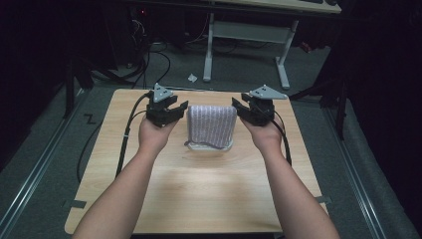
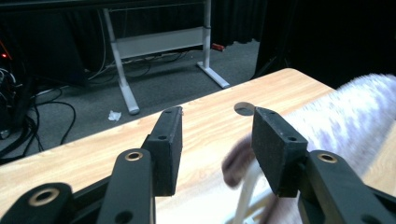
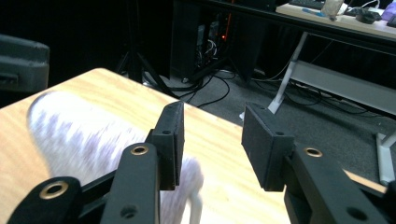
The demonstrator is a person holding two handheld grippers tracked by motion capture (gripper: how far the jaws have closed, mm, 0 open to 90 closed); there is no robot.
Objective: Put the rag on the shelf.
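Centre of the high view, on the wooden table [image 1: 209,199]: a lilac-and-white knitted cloth [image 1: 211,124] draped over a white frame [image 1: 211,147], whose pale base peeks out along the bottom edge. The cloth covers the frame like a hood; what sits under it, if anything, can't be made out.

The left gripper [image 1: 169,112] sits just left of the cloth in the high view, jaws pointing toward the upper right, spread apart and empty. In the left gripper view, the left gripper [image 2: 217,140] shows bare tabletop between the pads, with the cloth [image 2: 345,121] blurred at the right of the frame beside the right-hand jaw, and a white leg of the frame [image 2: 247,196] at the bottom centre.

The right gripper [image 1: 249,110] mirrors it just right of the cloth, jaws aimed to the upper left, also parted and holding nothing. In the right gripper view, the right gripper [image 3: 212,140] frames table edge and grey floor between its pads, while the cloth [image 3: 79,135] lies smeared across the left of the frame behind the left-hand jaw.

Both forearms come up from the bottom of the high view, angling inward, hands wrapped around the gripper bodies on either flank of the cloth.
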